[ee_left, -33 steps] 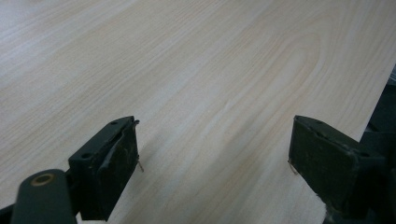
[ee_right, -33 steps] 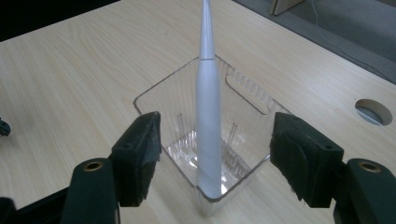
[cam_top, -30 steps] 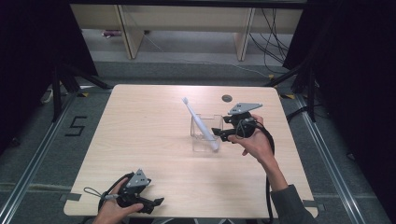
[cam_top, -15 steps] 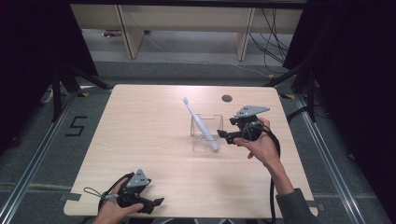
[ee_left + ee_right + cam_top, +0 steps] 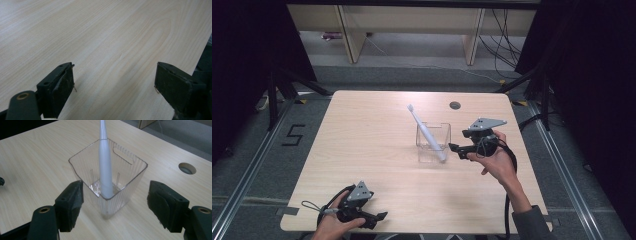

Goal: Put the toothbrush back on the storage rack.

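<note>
A clear ribbed plastic bin point(image 5: 432, 142) point(image 5: 110, 180) stands right of the table's middle. A white electric toothbrush point(image 5: 426, 133) point(image 5: 105, 165) leans in it, its head sticking out over the far left rim. My right gripper point(image 5: 455, 148) point(image 5: 113, 205) is open just to the bin's right, its jaws pointing at the bin and apart from it, nothing between them. My left gripper point(image 5: 379, 218) point(image 5: 113, 87) rests open near the front left edge of the table, jaws wide over bare wood.
The light wooden table point(image 5: 362, 150) has a round cable hole point(image 5: 455, 105) point(image 5: 187, 168) at the back right. Dark floor, black frame legs and a low shelf with cables point(image 5: 507, 45) surround the table.
My right gripper has drawn back to the right and slightly toward me, away from the bin. The toothbrush, the bin and my left gripper have not moved.
</note>
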A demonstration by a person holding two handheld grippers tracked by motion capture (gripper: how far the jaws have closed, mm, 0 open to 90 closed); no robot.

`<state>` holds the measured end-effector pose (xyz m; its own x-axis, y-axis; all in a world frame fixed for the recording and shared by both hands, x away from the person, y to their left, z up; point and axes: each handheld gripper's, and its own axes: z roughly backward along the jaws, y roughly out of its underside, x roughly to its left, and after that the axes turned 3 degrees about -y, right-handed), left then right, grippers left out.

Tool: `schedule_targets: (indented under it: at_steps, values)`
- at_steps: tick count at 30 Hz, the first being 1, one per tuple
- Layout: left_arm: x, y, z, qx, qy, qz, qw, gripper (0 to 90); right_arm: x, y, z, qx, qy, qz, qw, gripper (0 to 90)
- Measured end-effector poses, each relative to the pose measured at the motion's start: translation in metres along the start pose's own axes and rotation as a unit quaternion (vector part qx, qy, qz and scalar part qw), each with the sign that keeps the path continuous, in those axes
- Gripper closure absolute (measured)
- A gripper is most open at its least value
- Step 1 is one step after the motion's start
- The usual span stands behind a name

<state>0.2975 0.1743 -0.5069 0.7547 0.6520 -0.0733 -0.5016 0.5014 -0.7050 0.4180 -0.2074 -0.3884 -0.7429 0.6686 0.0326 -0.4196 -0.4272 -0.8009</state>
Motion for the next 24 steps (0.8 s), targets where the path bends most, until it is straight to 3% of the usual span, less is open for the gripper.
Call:
schedule_targets:
  at_steps: [8, 14, 15, 17, 22, 24]
  values:
    - [0.000, 0.000, 0.000, 0.000, 0.000, 0.000, 1.0000, 15.1, -0.002, 0.008, 0.004, -0.002, 0.003, 0.008, 1.0000, 29.3]
    - [0.000, 0.000, 0.000, 0.000, -0.001, 0.000, 1.0000, 15.1, 0.001, 0.014, 0.009, 0.000, 0.001, -0.008, 1.0000, 28.8]
    - [0.000, 0.000, 0.000, -0.001, -0.001, -0.001, 1.0000, 15.1, -0.001, 0.015, 0.009, -0.004, 0.003, 0.008, 1.0000, 28.8]
    - [0.000, 0.000, 0.000, 0.000, 0.000, -0.001, 1.0000, 15.1, 0.000, 0.017, 0.011, -0.004, 0.006, 0.010, 0.9999, 28.7]
    - [0.000, 0.000, 0.000, 0.000, 0.000, -0.001, 1.0000, 15.1, 0.004, 0.022, 0.012, 0.000, 0.002, -0.005, 1.0000, 28.7]
    - [0.000, 0.000, 0.000, 0.000, 0.000, -0.002, 1.0000, 15.1, 0.002, 0.023, 0.012, 0.002, 0.001, 0.007, 1.0000, 28.7]
